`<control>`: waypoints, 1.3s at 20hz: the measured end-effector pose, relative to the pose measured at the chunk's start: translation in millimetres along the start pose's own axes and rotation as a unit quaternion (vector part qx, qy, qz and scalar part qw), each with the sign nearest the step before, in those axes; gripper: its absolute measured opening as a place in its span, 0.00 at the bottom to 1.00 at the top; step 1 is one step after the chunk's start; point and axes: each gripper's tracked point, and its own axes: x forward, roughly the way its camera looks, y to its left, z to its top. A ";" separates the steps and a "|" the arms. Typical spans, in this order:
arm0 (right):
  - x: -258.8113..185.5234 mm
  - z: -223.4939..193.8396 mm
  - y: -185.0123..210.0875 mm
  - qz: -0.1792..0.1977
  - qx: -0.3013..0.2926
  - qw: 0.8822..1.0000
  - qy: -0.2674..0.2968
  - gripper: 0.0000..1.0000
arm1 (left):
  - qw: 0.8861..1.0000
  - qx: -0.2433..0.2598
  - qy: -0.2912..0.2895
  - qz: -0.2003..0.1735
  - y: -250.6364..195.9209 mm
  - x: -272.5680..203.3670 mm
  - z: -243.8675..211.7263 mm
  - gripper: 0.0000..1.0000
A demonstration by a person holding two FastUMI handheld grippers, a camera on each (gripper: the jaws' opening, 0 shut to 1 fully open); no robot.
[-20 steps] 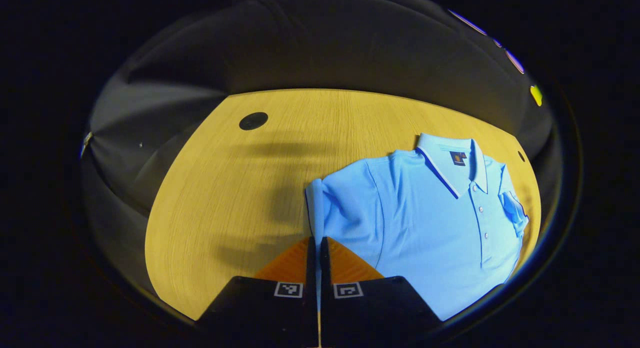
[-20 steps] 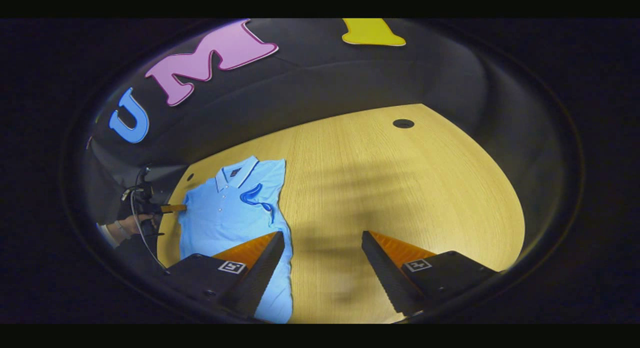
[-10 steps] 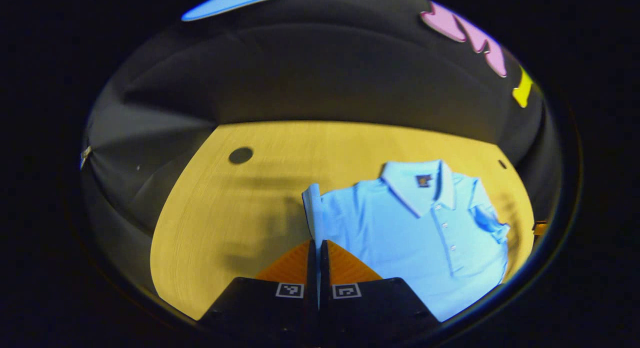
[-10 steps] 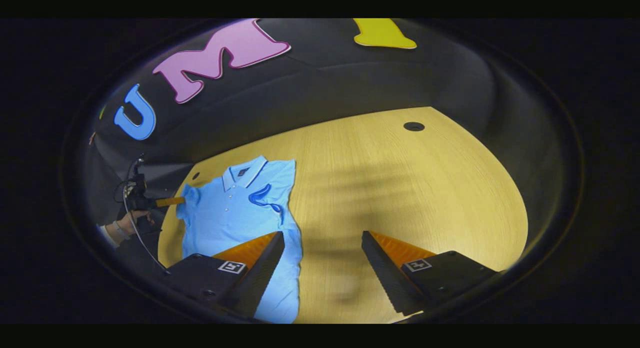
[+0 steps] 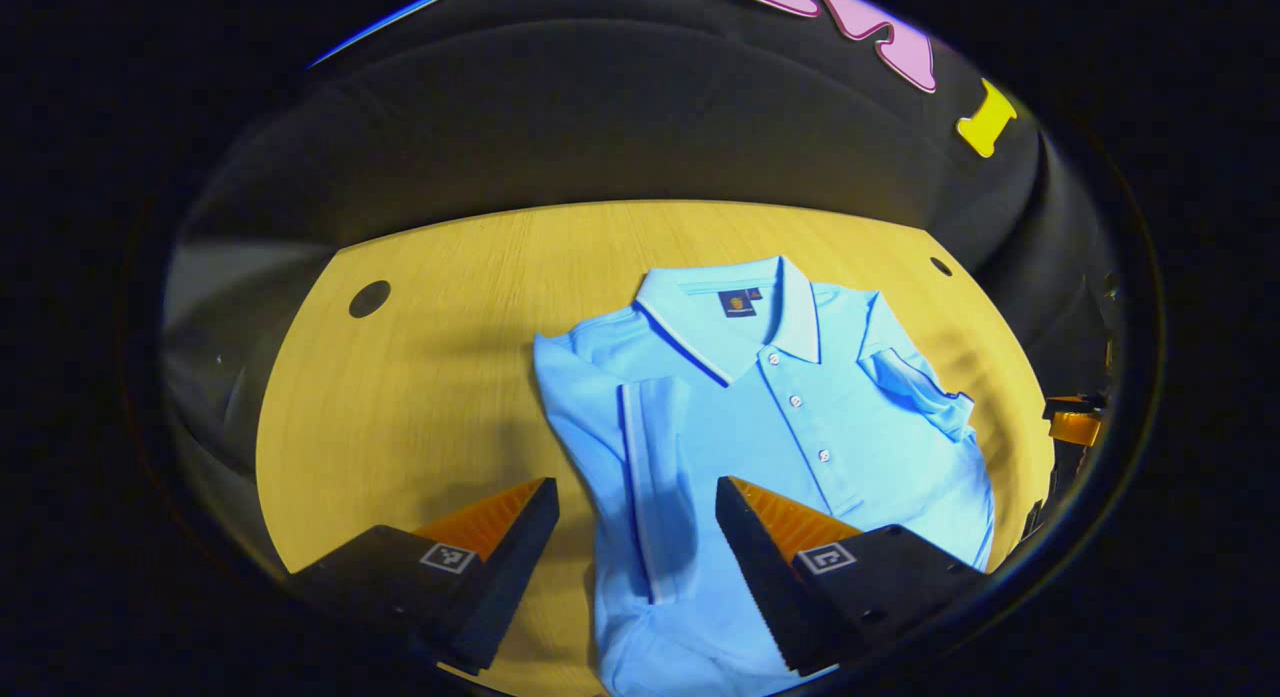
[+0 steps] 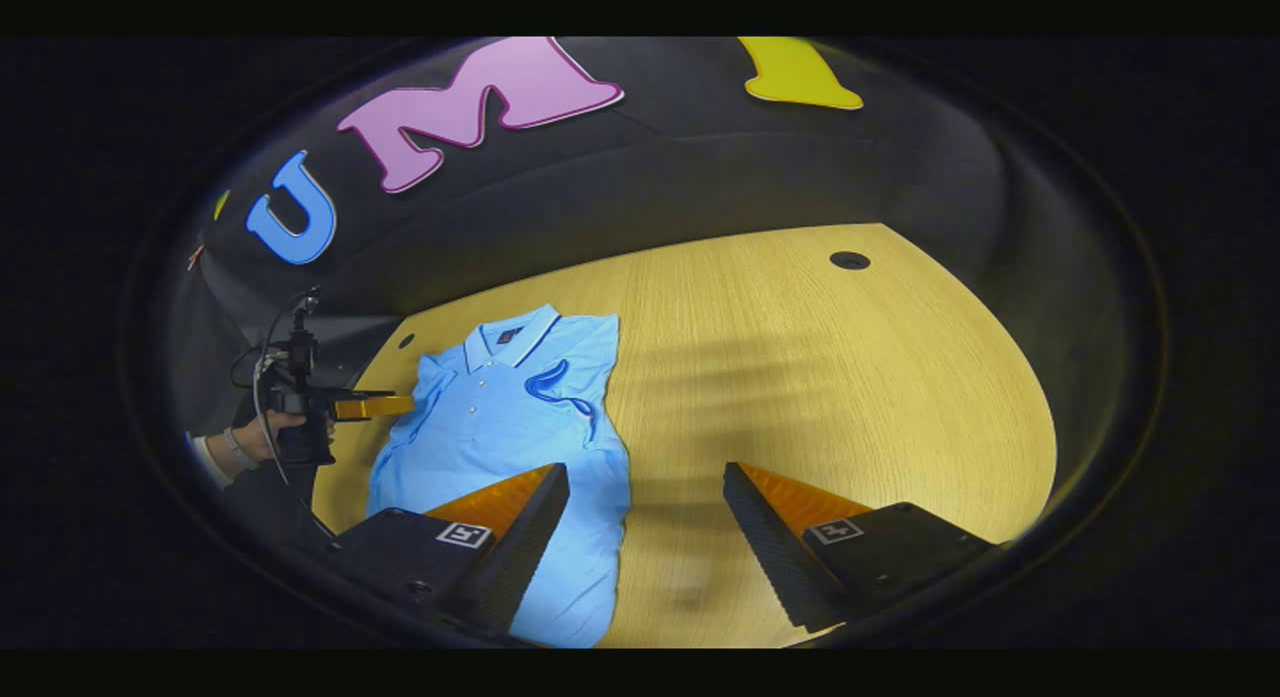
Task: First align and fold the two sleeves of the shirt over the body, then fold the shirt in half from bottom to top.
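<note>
A black-draped booth wall rises behind a pale wooden table [image 5: 420,377] in the left gripper view, with a dark round hole [image 5: 369,298] near the table's far left part. A light blue polo shirt [image 5: 790,427] lies flat on the wood, collar away from the camera, and both sleeves are folded in over the body — the left sleeve [image 5: 650,477] with its striped hem running straight down, the right sleeve [image 5: 915,387] lying more rumpled. The left gripper [image 5: 637,497] stands with its jaws wide apart and holding nothing, the folded left sleeve lying between them below.

In the right gripper view the same table [image 6: 850,377] stretches off to the right, bare wood with a dark hole [image 6: 849,260] at its far side. The shirt [image 6: 500,427] lies at left. The right gripper [image 6: 646,482] is wide open and empty — one finger above the shirt's edge, the other above wood. At far left a hand [image 6: 262,439] holds the other gripper beside the shirt.
</note>
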 end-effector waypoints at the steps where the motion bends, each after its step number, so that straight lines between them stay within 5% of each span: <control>1: -1.3 -1.3 3.6 0.002 -0.002 1.000 -0.001 0.98 | 1.000 -0.001 -0.006 0.002 3.0 -5.9 1.4 1.00; 7: -14.7 -23.3 25.3 0.012 -0.009 1.000 0.008 0.98 | 1.000 -0.007 -0.012 -0.024 17.8 -79.5 -32.1 0.98; 13: -32.7 -61.2 38.3 0.006 0.002 1.000 0.026 0.98 | 0.997 -0.029 0.027 -0.060 9.2 -151.7 -136.0 0.96; 21: -61.3 -164.8 58.0 0.013 0.097 0.990 0.100 0.98 | 0.989 -0.078 0.096 -0.087 -7.6 -171.1 -239.6 0.96; 26: -69.8 -217.5 61.8 0.007 0.097 0.983 0.155 0.98 | 0.984 -0.085 0.129 -0.090 -11.3 -175.3 -273.8 0.96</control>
